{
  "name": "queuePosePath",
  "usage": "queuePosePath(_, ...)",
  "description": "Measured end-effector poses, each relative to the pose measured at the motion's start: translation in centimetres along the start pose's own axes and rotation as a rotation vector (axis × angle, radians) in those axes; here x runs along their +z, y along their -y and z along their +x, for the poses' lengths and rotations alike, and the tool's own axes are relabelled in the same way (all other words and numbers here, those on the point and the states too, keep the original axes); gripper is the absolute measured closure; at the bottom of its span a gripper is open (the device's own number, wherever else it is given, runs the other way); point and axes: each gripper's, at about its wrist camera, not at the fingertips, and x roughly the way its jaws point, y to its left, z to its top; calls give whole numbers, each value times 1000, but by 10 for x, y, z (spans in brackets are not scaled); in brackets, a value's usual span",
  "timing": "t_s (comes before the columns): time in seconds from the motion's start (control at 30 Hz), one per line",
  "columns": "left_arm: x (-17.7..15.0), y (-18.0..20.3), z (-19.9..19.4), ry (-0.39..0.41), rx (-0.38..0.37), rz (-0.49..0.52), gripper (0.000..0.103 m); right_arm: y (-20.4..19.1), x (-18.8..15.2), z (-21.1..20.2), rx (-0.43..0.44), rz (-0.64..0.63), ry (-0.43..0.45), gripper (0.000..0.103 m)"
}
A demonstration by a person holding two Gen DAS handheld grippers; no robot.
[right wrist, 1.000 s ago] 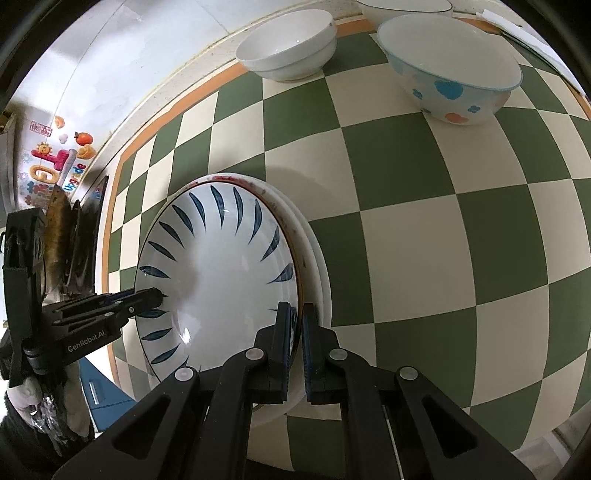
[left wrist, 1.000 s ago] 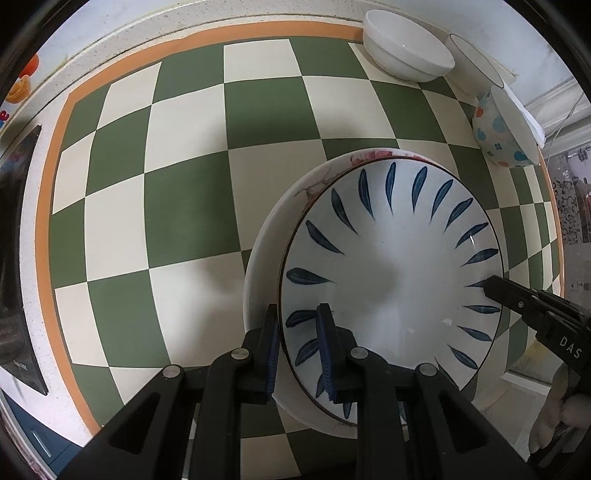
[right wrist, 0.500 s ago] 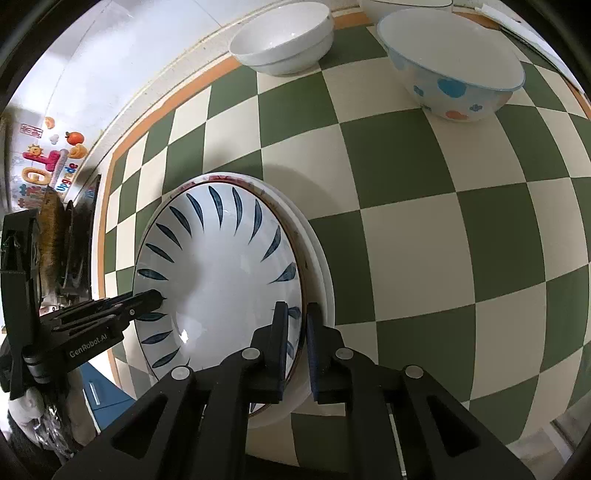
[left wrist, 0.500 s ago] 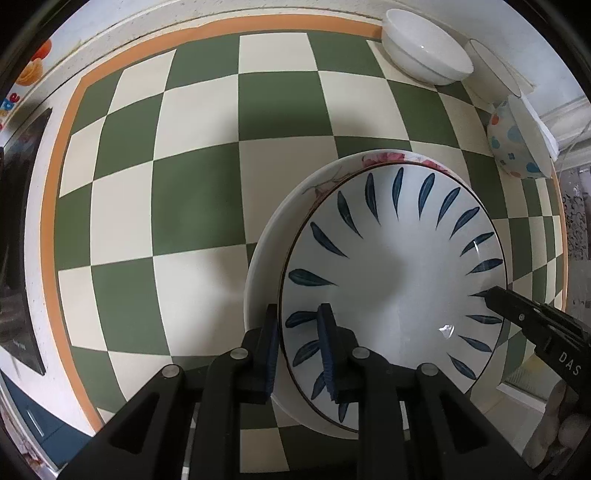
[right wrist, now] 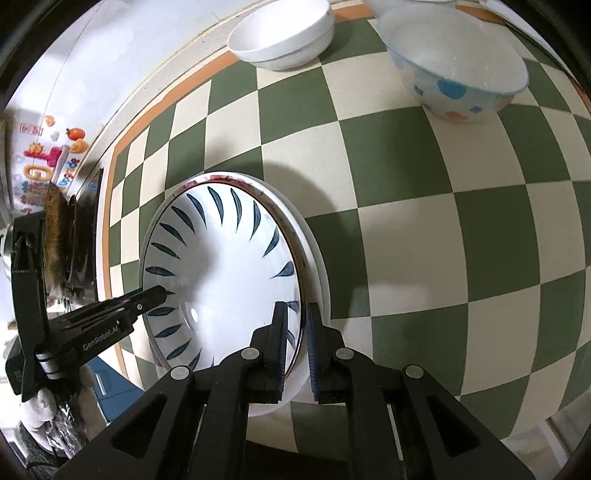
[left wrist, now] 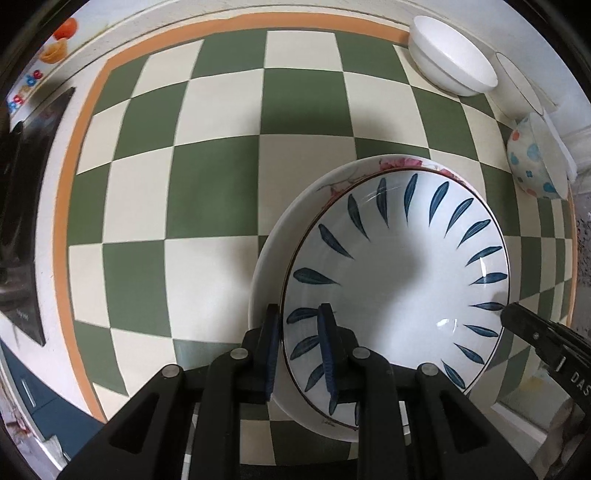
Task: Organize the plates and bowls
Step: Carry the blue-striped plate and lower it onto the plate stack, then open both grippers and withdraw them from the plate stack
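Note:
A white plate with dark blue leaf marks [left wrist: 399,280] [right wrist: 225,258] lies on top of a white plate with pink flowers [left wrist: 295,229] [right wrist: 314,266]. Both are raised above the green and cream checked cloth. My left gripper [left wrist: 299,325] is shut on the stacked plates' near rim, one finger outside, one inside. My right gripper [right wrist: 298,317] is shut on the opposite rim the same way. Each gripper shows in the other's view, the right one [left wrist: 517,317] and the left one [right wrist: 159,293].
A white bowl [left wrist: 450,66] [right wrist: 284,33] stands at the far edge of the cloth. A white bowl with blue and orange spots [left wrist: 535,166] [right wrist: 458,62] stands near it. Another white bowl [left wrist: 517,88] is beside them. A dark stove [left wrist: 22,206] is at the left.
Both grippers have lifted the stacked plates a little and drawn them nearer; the bowls at the back look farther away. The grip on the rims is unchanged.

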Motion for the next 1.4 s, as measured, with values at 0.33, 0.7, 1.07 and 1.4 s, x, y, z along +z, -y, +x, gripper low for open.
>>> queuePosePath(0.33,-46,15,-58,116,16,-25,85,-30,-25,-52,-52,-134,62,80)
queuePosePath(0.7,-101,15,-145,273,-10,57,60,-77,-92,-144,-92,-200,232,28)
queuePosePath(1.07,-145,4,-196,402,-22,100,13,-108,-157,-194,-152,-191,347,9)
queuePosePath(1.4,-169,3,-214,427,-67,102,6,-106,-186,-217,-169,-154,398,7)
